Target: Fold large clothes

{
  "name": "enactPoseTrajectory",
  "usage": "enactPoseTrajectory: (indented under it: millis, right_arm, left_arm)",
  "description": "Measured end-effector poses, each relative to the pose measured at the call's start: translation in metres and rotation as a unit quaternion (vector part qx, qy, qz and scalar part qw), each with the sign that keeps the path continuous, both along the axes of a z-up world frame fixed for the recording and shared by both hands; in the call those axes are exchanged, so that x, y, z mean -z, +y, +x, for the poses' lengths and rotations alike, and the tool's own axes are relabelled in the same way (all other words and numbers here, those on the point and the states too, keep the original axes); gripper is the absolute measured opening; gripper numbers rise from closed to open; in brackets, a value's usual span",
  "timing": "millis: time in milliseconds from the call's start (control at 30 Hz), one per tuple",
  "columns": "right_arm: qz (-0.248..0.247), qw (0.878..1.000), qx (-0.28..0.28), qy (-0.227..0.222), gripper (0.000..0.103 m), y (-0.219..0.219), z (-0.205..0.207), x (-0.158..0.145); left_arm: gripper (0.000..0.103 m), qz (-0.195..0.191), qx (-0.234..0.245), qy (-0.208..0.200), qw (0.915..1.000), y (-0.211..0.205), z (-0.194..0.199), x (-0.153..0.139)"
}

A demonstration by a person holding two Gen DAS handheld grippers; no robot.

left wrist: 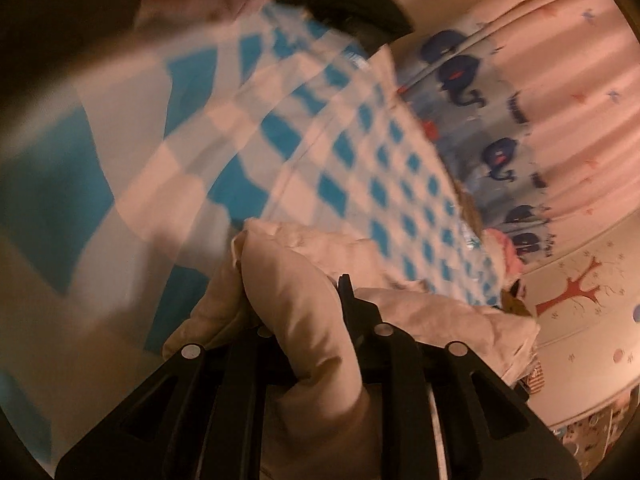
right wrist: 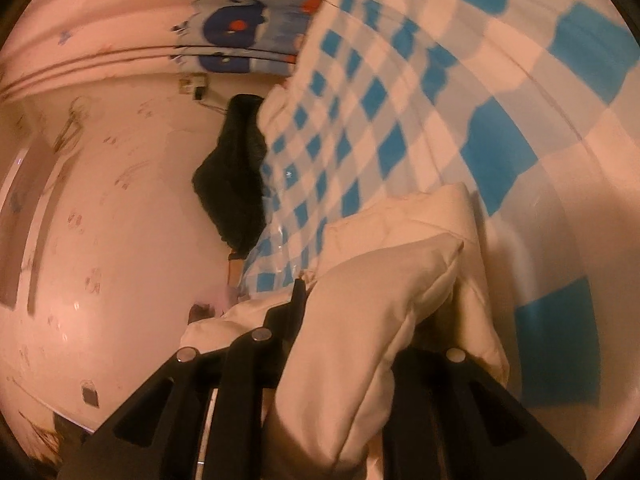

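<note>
**Both grippers pinching cream garment over bed**

Bed (left wrist: 340, 152) with blue-white checked cover fills both views; whale-print fabric (left wrist: 472, 92) and dark cloth (right wrist: 236, 176) at its edge. Cream padded garment (left wrist: 296, 280) bunched between each gripper's fingers. Left hand-held gripper (left wrist: 304, 304) and right hand-held gripper (right wrist: 360, 304) both pinch it, tilted downward. Views motion-blurred.

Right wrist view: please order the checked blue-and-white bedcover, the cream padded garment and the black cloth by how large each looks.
1. Checked blue-and-white bedcover, the largest area.
2. Cream padded garment; it lies right at the camera, so it may look larger than it really is.
3. Black cloth, the smallest, and farther away.
</note>
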State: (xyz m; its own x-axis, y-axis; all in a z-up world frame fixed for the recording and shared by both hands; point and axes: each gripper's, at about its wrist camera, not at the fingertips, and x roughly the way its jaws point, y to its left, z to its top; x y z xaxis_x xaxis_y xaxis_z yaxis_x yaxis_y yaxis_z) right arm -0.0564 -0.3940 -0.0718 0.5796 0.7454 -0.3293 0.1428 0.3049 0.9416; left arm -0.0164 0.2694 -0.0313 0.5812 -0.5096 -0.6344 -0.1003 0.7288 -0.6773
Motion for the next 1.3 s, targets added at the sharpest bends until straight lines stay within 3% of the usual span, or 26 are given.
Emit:
enactPoseTrajectory:
  millis: [67,133,233,300,367,467,533,600,667,700,733,833,867,900,933,1000,1033,1067,1100,1133,1167,1233,1300]
  right_arm:
    - [0.017,1.0,0.0,0.007,0.027,-0.003,0.005,0.001]
    - [0.042,0.999,0.001,0.009,0.049,-0.006,0.007,-0.001]
    - [0.073,0.997,0.007,0.002,0.071,-0.008,0.008,-0.013]
    - [0.074,0.997,0.012,0.001,0.076,-0.008,0.007,-0.022]
    - [0.073,0.997,0.016,-0.002,0.082,-0.006,0.004,-0.031]
    - [0.068,0.997,0.042,-0.021,0.09,-0.011,-0.005,-0.049]
    - [0.039,0.998,0.05,-0.019,0.091,-0.012,-0.009,-0.062]
    - [-0.053,0.997,0.031,-0.038,0.09,0.001,-0.014,-0.09]
    - [-0.179,0.981,-0.001,-0.07,0.091,0.031,-0.019,-0.119]
    - [-0.244,0.966,-0.02,-0.085,0.09,0.051,-0.021,-0.13]
    - [-0.308,0.945,-0.043,-0.1,0.09,0.074,-0.022,-0.137]
    - [-0.459,0.874,-0.12,-0.106,0.09,0.143,-0.011,-0.127]
    - [-0.486,0.858,-0.134,-0.101,0.09,0.157,-0.004,-0.117]
    - [-0.498,0.85,-0.143,-0.097,0.09,0.164,0.0,-0.108]
    - [-0.514,0.841,-0.146,-0.089,0.09,0.172,0.008,-0.097]
    - [-0.546,0.824,-0.137,-0.062,0.09,0.178,0.032,-0.07]
    - [-0.553,0.821,-0.134,-0.041,0.091,0.176,0.044,-0.053]
    - [-0.545,0.828,-0.131,-0.025,0.093,0.168,0.053,-0.035]
    - [-0.527,0.84,-0.128,-0.015,0.096,0.16,0.061,-0.024]
    - [-0.501,0.857,-0.122,-0.003,0.096,0.151,0.068,-0.014]
    - [-0.487,0.865,-0.119,0.013,0.096,0.146,0.076,-0.008]
    - [-0.489,0.862,-0.13,0.027,0.096,0.146,0.081,-0.008]
    - [-0.483,0.867,-0.125,0.016,0.096,0.143,0.077,-0.023]
  left_arm:
    - [0.016,-0.005,0.003,0.018,0.9998,0.0,0.01,0.003]
    - [0.019,-0.012,0.011,0.034,0.9993,0.0,0.021,-0.003]
    - [0.041,-0.057,0.017,0.014,0.9981,0.003,0.03,-0.025]
    - [0.068,-0.125,0.007,0.012,0.9921,0.011,0.036,-0.034]
    - [0.079,-0.189,-0.023,0.004,0.9817,0.022,0.036,-0.041]
    - [0.085,-0.219,-0.056,-0.023,0.9738,0.029,0.031,-0.059]
    - [0.086,-0.187,-0.063,-0.046,0.9793,0.024,0.023,-0.079]
    - [0.086,-0.118,-0.019,-0.095,0.9883,-0.002,0.009,-0.109]
    - [0.087,-0.038,0.061,-0.138,0.9878,-0.042,-0.01,-0.13]
    - [0.087,0.026,0.135,-0.161,0.9773,-0.083,-0.021,-0.136]
    - [0.087,0.063,0.177,-0.17,0.9675,-0.109,-0.028,-0.136]
    - [0.087,0.168,0.3,-0.175,0.9226,-0.201,-0.043,-0.114]
    - [0.087,0.193,0.324,-0.173,0.9098,-0.225,-0.041,-0.104]
    - [0.087,0.212,0.34,-0.166,0.9011,-0.246,-0.035,-0.092]
    - [0.087,0.226,0.341,-0.156,0.8992,-0.258,-0.027,-0.083]
    - [0.087,0.263,0.308,-0.108,0.9081,-0.273,0.011,-0.055]
    - [0.087,0.284,0.284,-0.084,0.9116,-0.272,0.024,-0.041]
    - [0.088,0.301,0.258,-0.05,0.9166,-0.267,0.045,-0.019]
    - [0.092,0.288,0.253,-0.025,0.9232,-0.261,0.057,-0.001]
    - [0.092,0.245,0.242,0.004,0.9386,-0.25,0.073,0.019]
    - [0.092,0.234,0.233,0.012,0.9438,-0.249,0.077,0.023]
    - [0.092,0.247,0.231,0.023,0.9408,-0.253,0.081,0.022]
    - [0.092,0.246,0.229,0.016,0.9416,-0.25,0.075,0.007]
